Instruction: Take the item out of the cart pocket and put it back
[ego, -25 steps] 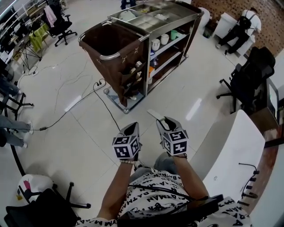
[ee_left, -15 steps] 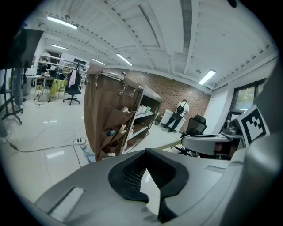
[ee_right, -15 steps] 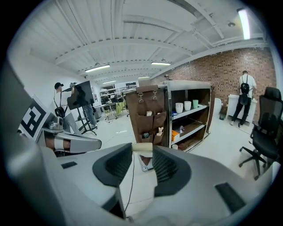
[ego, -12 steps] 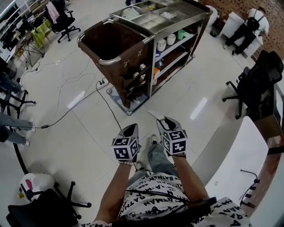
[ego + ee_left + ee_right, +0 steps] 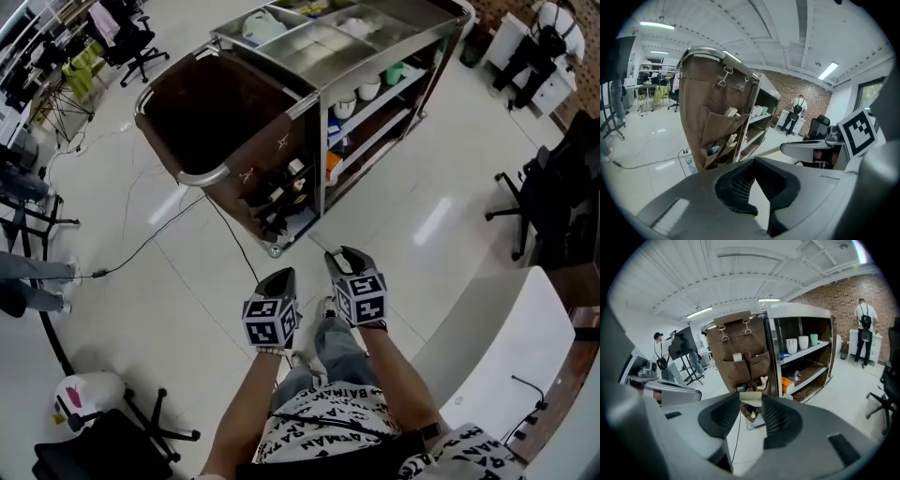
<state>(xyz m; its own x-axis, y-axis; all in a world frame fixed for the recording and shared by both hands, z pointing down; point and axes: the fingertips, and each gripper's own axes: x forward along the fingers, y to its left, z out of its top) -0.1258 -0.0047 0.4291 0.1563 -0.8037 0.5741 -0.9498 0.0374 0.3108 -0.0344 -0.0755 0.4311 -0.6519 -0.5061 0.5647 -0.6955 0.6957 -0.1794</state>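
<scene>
The right tongs (image 5: 751, 404) pinch the pale packet (image 5: 750, 398), the left tongs (image 5: 753, 174) closed empty; best close in squarely, then slide it edge-first into the brown cart pocket (image 5: 760, 363)

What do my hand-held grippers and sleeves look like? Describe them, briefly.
Both the left hand-held gripper and the right hand-held gripper are dark grey, each carrying a white cube of black square markers. Their pads are black and ribbed. Short sleeves: white shirt with black lettering.
</scene>
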